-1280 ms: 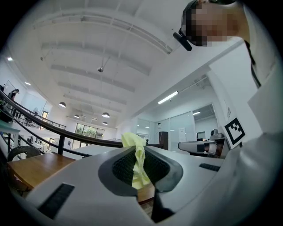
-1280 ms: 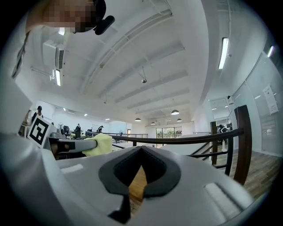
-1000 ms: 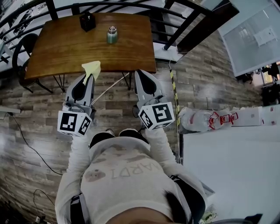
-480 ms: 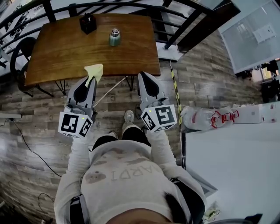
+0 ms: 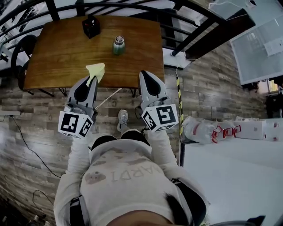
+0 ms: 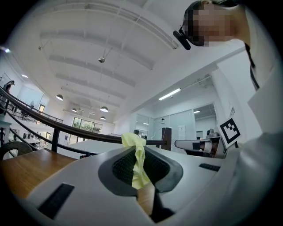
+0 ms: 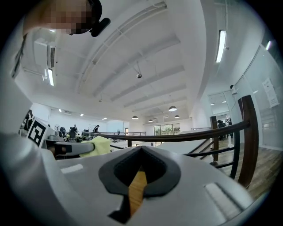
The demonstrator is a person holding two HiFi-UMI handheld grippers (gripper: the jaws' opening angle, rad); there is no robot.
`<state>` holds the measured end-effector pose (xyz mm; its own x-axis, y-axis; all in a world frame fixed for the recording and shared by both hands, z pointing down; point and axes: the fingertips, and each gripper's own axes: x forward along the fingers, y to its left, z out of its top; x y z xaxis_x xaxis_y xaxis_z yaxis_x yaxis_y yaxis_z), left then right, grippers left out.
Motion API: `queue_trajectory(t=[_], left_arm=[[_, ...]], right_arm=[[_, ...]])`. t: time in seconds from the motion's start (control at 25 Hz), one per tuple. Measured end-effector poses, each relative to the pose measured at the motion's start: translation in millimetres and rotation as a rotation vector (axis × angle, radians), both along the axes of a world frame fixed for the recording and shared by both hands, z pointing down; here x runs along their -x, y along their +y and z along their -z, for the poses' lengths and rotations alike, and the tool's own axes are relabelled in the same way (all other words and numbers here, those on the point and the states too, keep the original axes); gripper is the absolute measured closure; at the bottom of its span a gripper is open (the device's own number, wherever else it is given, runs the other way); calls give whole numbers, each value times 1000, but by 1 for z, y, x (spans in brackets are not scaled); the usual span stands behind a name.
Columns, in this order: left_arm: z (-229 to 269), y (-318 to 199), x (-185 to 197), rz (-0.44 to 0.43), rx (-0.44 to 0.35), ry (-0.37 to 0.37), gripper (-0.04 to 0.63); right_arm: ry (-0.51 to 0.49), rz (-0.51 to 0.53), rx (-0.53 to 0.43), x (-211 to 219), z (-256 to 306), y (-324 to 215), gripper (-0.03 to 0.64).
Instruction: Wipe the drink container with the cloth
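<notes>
A small green drink container (image 5: 118, 45) with a metal cap stands upright on the far half of the wooden table (image 5: 62, 48). My left gripper (image 5: 91, 79) is shut on a pale yellow cloth (image 5: 96, 70), which sticks out past its tips at the table's near edge; the cloth (image 6: 135, 154) is pinched between the jaws in the left gripper view. My right gripper (image 5: 142, 75) hangs beside it at the near edge, shut, with nothing between its jaws. Both grippers are well short of the container. The cloth (image 7: 101, 145) also shows at the left of the right gripper view.
A black box (image 5: 90, 26) sits on the table's far side, left of the container. A dark metal railing (image 5: 132, 6) runs behind the table and a dark chair (image 5: 20, 50) stands at its left end. A white counter (image 5: 234, 172) lies to my right.
The person has stepped toward the table, so table and container sit slightly nearer and to the right. Both grippers keep the same pose, cloth still held.
</notes>
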<state>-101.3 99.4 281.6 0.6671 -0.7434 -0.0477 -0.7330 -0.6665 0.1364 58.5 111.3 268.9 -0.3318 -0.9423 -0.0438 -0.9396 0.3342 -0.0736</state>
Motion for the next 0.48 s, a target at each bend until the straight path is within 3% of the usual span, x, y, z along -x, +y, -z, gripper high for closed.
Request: queue_trajectory(t=[0.48], left_arm=[[-1, -95, -41, 93, 3, -8, 565]], right_arm=[[-3, 121, 9, -34, -4, -111, 606]])
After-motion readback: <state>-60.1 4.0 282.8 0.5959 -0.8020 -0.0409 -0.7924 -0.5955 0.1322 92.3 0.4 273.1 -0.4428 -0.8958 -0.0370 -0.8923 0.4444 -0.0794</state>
